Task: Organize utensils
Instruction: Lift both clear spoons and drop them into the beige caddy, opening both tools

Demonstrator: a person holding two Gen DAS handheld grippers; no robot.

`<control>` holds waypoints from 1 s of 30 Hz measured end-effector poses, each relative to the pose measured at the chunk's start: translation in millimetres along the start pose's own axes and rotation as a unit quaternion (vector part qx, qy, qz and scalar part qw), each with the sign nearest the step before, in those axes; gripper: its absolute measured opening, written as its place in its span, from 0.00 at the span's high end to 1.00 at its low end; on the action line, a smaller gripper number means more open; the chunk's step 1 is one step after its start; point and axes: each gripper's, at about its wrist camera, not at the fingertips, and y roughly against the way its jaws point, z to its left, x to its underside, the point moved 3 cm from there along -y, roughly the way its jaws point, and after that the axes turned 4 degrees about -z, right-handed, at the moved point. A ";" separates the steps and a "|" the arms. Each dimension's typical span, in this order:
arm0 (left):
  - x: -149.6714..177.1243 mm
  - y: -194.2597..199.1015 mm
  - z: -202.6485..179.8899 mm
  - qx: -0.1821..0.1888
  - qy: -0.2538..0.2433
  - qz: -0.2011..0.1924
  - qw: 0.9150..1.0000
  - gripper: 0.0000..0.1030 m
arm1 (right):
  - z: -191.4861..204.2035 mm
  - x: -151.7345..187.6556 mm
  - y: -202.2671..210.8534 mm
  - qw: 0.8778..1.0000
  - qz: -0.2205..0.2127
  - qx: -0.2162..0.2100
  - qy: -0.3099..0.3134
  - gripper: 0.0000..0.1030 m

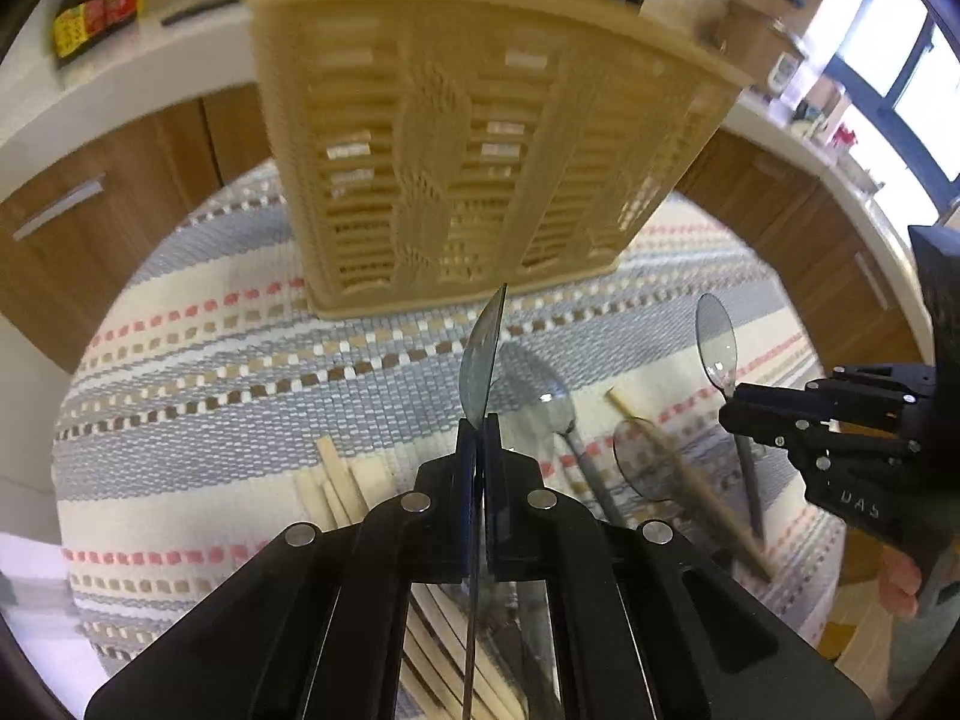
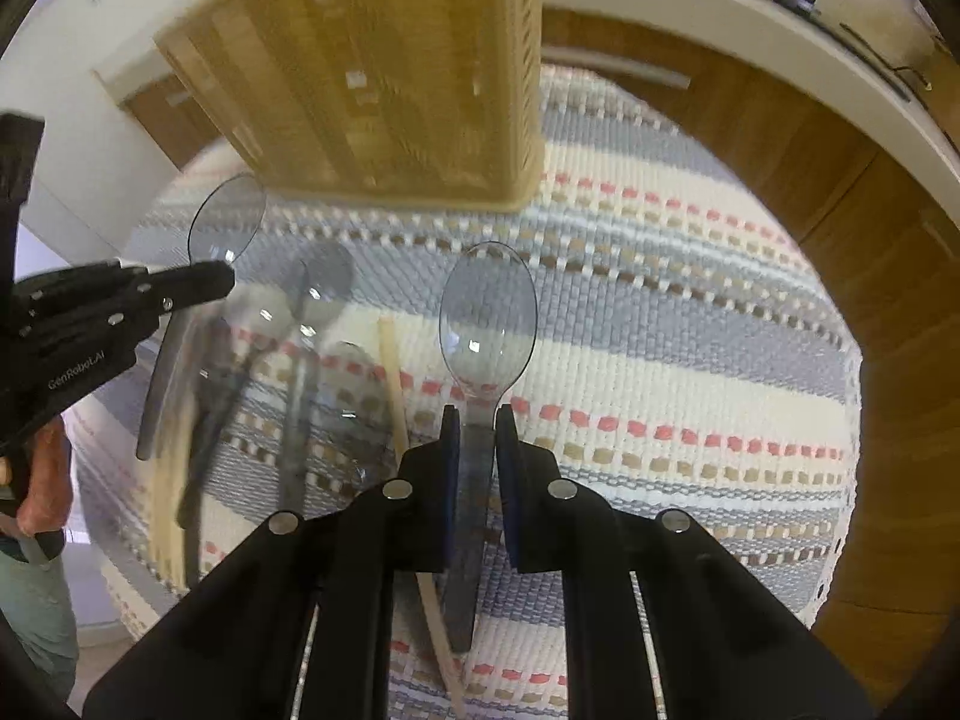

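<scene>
Striped mat; both tools gripping spoons

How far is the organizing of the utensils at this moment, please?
Done: nothing shows as finished; the beige basket's inside is hidden from both cameras. In hand: the left gripper holds one clear spoon, and the right gripper holds another clear spoon. Left: more spoons and wooden chopsticks lie on the striped mat.
</scene>
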 end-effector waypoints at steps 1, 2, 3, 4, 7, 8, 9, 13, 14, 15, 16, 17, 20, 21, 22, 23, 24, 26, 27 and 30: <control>-0.8 6.9 -3.8 0.005 0.000 -0.012 1.000 0.99 | 0.2 -2.1 5.9 1.000 -0.014 -0.003 0.000 0.90; -1.5 13.2 -7.6 0.011 0.000 -0.023 1.000 0.99 | -1.1 -2.2 10.1 1.000 -0.023 -0.007 -0.001 0.90; -1.9 20.6 -8.2 0.014 0.000 -0.033 0.999 0.99 | -2.1 -3.4 18.4 0.999 -0.038 -0.013 0.000 0.90; -2.3 28.6 -9.4 0.017 -0.002 -0.045 0.999 0.99 | -2.8 -4.1 26.8 0.998 -0.053 -0.016 0.002 0.90; -6.3 56.8 -15.0 0.023 -0.010 -0.084 0.996 0.99 | -3.7 -0.7 52.8 0.995 -0.098 -0.031 0.009 0.90; -10.4 67.1 -20.1 0.018 -0.012 -0.102 0.995 0.99 | -2.5 -0.2 63.3 0.993 -0.112 -0.031 0.014 0.90; -9.8 81.9 -14.8 0.011 -0.015 -0.115 0.993 0.99 | 0.0 -2.8 71.3 0.991 -0.126 -0.032 0.018 0.90; -34.1 125.0 -12.0 0.009 -0.024 -0.174 0.984 0.99 | -0.9 -11.5 118.8 0.981 -0.186 -0.043 0.026 0.90; -42.7 135.3 -6.6 0.012 -0.024 -0.188 0.982 0.99 | 0.5 -20.1 130.4 0.977 -0.208 -0.045 0.027 0.90; -51.1 144.3 -7.2 0.014 -0.025 -0.207 0.978 0.99 | 2.0 -25.0 137.5 0.973 -0.222 -0.048 0.026 0.90; -58.8 154.2 -4.6 0.016 -0.026 -0.227 0.973 0.99 | 3.6 -32.1 145.6 0.969 -0.240 -0.050 0.025 0.90; -65.0 161.9 -1.7 0.015 -0.025 -0.244 0.969 0.99 | 5.1 -39.8 153.2 0.965 -0.258 -0.049 0.024 0.90; -82.2 174.1 3.0 0.014 -0.023 -0.294 0.955 0.99 | 7.9 -62.2 173.5 0.951 -0.306 -0.042 0.020 0.90; -88.0 176.0 3.7 0.018 -0.021 -0.311 0.950 0.99 | 6.3 -67.3 175.6 0.948 -0.316 -0.042 0.018 0.90; -95.1 173.9 1.6 0.022 -0.019 -0.323 0.946 0.99 | 5.4 -75.6 178.5 0.943 -0.329 -0.042 0.013 0.90; -98.7 174.8 2.7 0.025 -0.018 -0.335 0.942 0.99 | 4.2 -82.7 182.4 0.939 -0.340 -0.042 0.010 0.90; -103.1 174.1 3.4 0.026 -0.018 -0.352 0.936 0.99 | 2.1 -90.4 181.9 0.934 -0.356 -0.039 0.006 0.90; -111.0 171.4 7.0 0.023 -0.018 -0.376 0.926 0.99 | -3.8 -102.9 183.4 0.922 -0.385 -0.033 -0.001 0.90; -115.2 167.7 9.3 0.021 -0.016 -0.390 0.920 0.99 | -5.7 -107.1 184.3 0.919 -0.392 -0.032 -0.005 0.90; -127.2 159.4 18.1 0.017 -0.006 -0.411 0.911 0.99 | -16.1 -126.6 175.0 0.911 -0.411 -0.034 -0.028 0.90</control>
